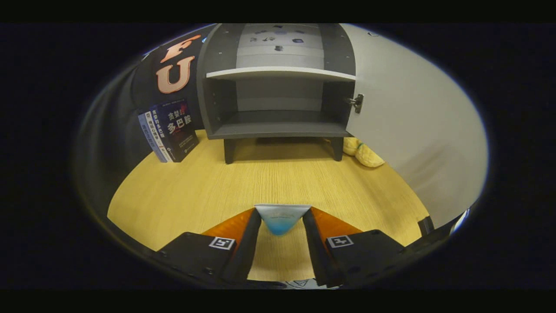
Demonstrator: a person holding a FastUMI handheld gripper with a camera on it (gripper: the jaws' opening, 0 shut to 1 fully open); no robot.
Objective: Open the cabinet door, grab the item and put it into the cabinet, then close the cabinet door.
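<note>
A grey cabinet on short legs stands on the wooden table beyond my fingers, its white door swung wide open to the right. Its lower compartment holds nothing that I can see, and a white shelf divides it from the upper part. My gripper is shut on a small pale item with a blue lower part, pinched between both fingers above the table. The item sits well short of the cabinet.
Several dark-covered books lean upright left of the cabinet. A yellow soft toy lies under the open door, right of the cabinet's leg. The wooden tabletop stretches between my fingers and the cabinet.
</note>
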